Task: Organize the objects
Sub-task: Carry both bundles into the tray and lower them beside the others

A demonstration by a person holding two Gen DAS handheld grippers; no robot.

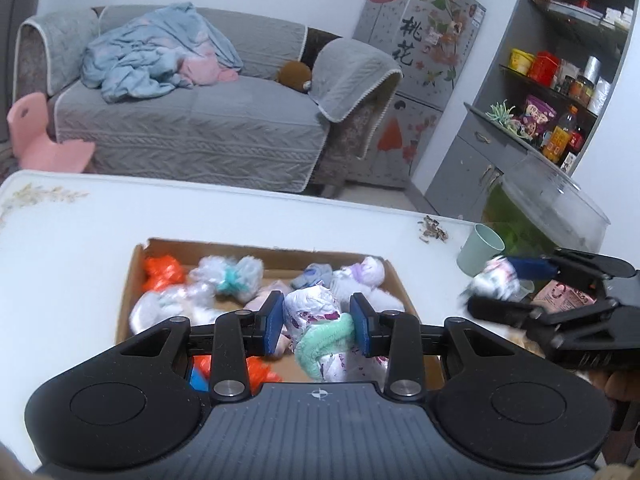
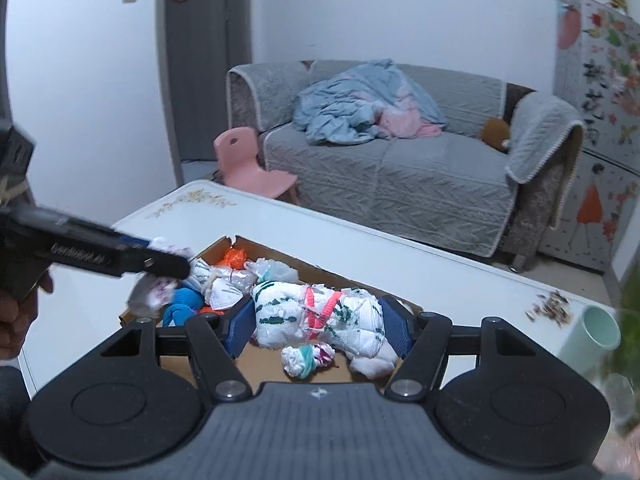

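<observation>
Bundles are clamped in both grippers, left point(image 1: 316, 324) and right point(image 2: 318, 326), angled down over the box point(image 1: 264, 250).

Tied white bundles point(image 1: 316, 320) point(image 2: 320, 316) held over cardboard box point(image 1: 256, 250) of bundles.

A grey sofa point(image 1: 192, 120) fills the upper left of the left wrist view, a crumpled blue blanket point(image 1: 160, 52) heaped on it, a pink child's chair point(image 1: 40, 136) at far left; at right, a flower-decorated fridge point(image 1: 420, 56), stocked shelves point(image 1: 560, 80) and a pale green cup point(image 1: 480, 250)
</observation>
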